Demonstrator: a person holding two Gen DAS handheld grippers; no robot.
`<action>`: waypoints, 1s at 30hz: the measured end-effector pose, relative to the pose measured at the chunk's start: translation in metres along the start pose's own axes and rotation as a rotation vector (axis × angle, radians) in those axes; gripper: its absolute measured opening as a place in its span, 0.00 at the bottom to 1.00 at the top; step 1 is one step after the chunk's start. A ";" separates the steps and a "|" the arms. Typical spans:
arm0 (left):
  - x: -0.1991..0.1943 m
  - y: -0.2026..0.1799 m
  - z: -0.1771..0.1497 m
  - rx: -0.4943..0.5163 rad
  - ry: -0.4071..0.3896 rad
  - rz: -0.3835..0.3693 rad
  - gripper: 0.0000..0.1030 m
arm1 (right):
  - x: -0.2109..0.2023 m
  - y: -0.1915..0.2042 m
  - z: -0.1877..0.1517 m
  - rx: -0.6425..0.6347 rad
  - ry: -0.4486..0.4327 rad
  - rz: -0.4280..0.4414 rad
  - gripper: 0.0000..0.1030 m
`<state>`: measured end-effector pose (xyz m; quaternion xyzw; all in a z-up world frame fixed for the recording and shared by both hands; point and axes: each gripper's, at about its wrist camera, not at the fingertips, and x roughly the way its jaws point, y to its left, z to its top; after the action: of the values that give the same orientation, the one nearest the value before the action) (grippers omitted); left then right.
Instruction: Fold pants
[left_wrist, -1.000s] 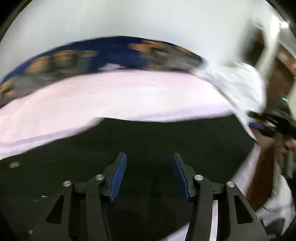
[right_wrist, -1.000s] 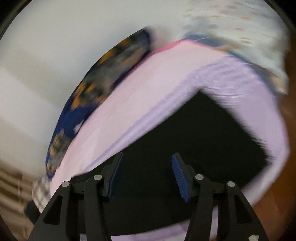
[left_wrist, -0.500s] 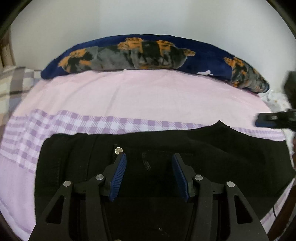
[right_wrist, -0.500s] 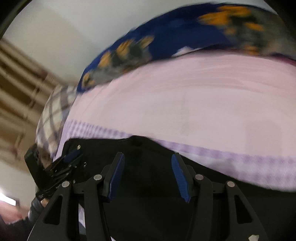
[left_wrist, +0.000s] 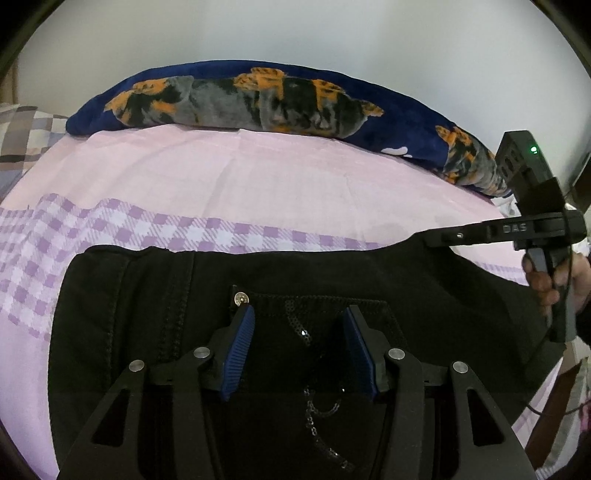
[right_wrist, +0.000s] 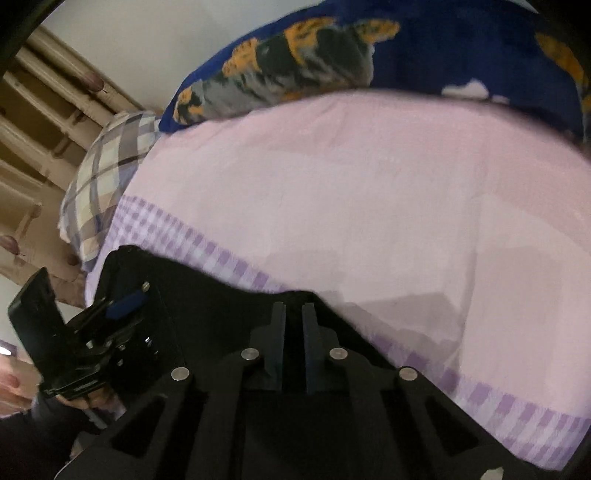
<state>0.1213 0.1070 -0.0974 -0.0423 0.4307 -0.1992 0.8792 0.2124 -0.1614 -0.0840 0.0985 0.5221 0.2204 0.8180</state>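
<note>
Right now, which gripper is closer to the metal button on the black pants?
Left. The left gripper hangs open right beside the metal button, its left finger just below it. The right gripper pinches the black pants at their far right edge.

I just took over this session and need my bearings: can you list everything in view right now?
pants: one, black, flat on the near part of the bed, a metal button and sequinned pocket under the left gripper
bedsheet: one, pink with a purple check band, under the pants
blanket: one, navy with an orange and grey print, along the far edge by the wall
plaid pillow: one, beige and grey, at the bed's left end
left gripper: open, over the pocket
right gripper: fingers nearly closed at the pants' far edge; whether cloth is pinched cannot be told
</note>
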 end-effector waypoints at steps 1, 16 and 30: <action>0.000 0.001 0.000 0.002 -0.001 0.000 0.48 | 0.003 -0.001 0.000 -0.002 -0.006 -0.023 0.05; -0.014 -0.032 -0.005 0.105 -0.004 0.066 0.49 | -0.056 -0.001 -0.039 0.114 -0.206 -0.091 0.33; -0.006 -0.060 -0.048 0.193 0.095 0.073 0.51 | -0.130 -0.089 -0.202 0.456 -0.291 -0.232 0.36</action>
<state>0.0618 0.0588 -0.1087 0.0678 0.4520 -0.2092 0.8645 0.0077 -0.3138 -0.1013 0.2501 0.4431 -0.0143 0.8608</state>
